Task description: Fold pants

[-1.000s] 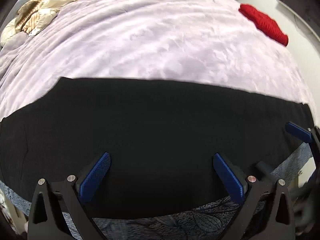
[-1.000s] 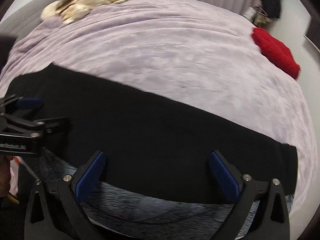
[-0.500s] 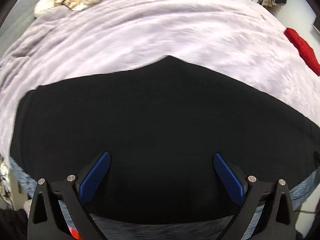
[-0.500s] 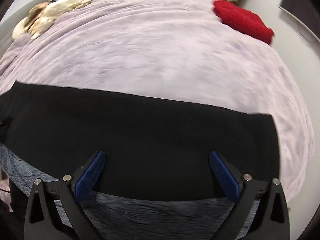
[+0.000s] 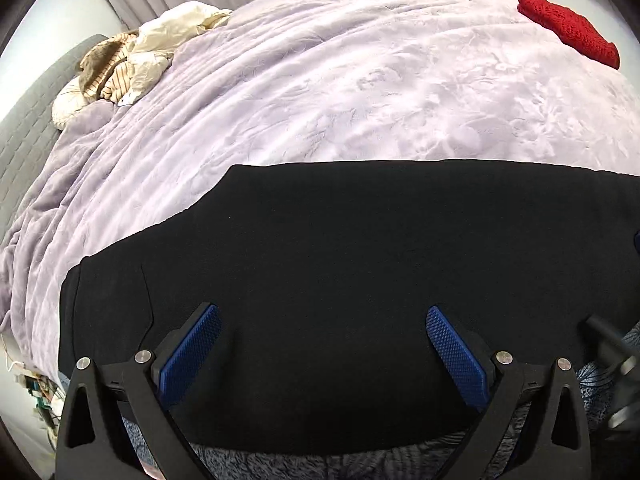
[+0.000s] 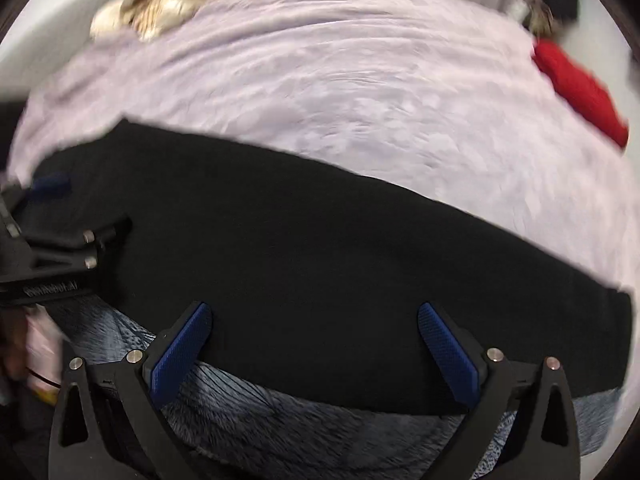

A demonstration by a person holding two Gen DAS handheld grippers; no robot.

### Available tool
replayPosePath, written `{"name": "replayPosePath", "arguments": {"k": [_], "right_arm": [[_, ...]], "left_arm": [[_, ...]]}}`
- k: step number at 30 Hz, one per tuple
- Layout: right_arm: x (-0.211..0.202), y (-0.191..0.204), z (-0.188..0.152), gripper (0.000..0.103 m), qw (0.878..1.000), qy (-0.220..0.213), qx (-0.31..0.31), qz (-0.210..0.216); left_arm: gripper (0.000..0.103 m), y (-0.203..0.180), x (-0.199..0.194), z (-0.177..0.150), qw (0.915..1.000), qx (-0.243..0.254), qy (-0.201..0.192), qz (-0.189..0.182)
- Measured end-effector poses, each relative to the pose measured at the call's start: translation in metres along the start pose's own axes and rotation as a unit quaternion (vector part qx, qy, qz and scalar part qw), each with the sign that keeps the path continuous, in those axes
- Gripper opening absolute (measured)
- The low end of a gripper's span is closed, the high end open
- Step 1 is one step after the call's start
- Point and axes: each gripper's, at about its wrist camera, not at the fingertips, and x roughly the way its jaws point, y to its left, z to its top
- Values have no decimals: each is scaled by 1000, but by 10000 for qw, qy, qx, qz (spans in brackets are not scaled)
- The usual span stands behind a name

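Black pants (image 5: 360, 280) lie flat in a long band along the near edge of a lilac bed cover (image 5: 360, 92). In the left wrist view my left gripper (image 5: 320, 320) hovers open over the pants' near part, blue pads wide apart, nothing between them. The waist end with a seam shows at the lower left. In the right wrist view the same pants (image 6: 320, 260) stretch from left to right, and my right gripper (image 6: 312, 316) is open above their near edge. The left gripper (image 6: 52, 240) shows at the left edge of that view, over the pants.
A red knitted item (image 5: 568, 30) lies at the far right of the bed. A crumpled cream and striped cloth (image 5: 132, 60) sits at the far left by a grey headboard (image 5: 24, 120). A blue-grey patterned blanket (image 6: 240, 408) hangs below the pants at the bed's near edge.
Both wrist views have swung sideways back and forth over the pants. Both grippers stay open and hold nothing. The pants lie in the same place.
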Motion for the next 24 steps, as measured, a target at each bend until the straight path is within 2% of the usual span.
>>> {"name": "replayPosePath", "arguments": {"k": [2, 6, 9, 12, 14, 16, 20, 22, 24], "right_arm": [[0, 12, -1, 103, 9991, -116, -352, -200], [0, -21, -6, 103, 9996, 13, 210, 163], [-2, -43, -20, 103, 9991, 33, 413, -51], [-5, -66, -27, 103, 9979, 22, 640, 52], [-5, -73, -28, 103, 9977, 61, 669, -65], [-3, -78, -28, 103, 9975, 74, 687, -146], [-3, -77, -19, 103, 9978, 83, 631, -189], [-5, -78, -21, 103, 9976, 75, 659, -206], [-7, -76, -24, 103, 9973, 60, 702, -188]], "left_arm": [[103, 16, 1, -5, 9998, -99, -20, 166], [103, 65, 15, -17, 9980, -571, 163, 208], [103, 103, 15, -41, 9951, -906, 242, 297], [103, 141, 17, -60, 9912, -1222, 321, 394], [103, 168, 21, -67, 9882, -1478, 363, 162], [103, 189, 26, -73, 9842, -1686, 404, -367], [103, 222, 31, -84, 9802, -1872, 488, -428], [103, 241, 33, -90, 9788, -1972, 510, -199], [103, 267, 38, -99, 9725, -2260, 560, 18]]}}
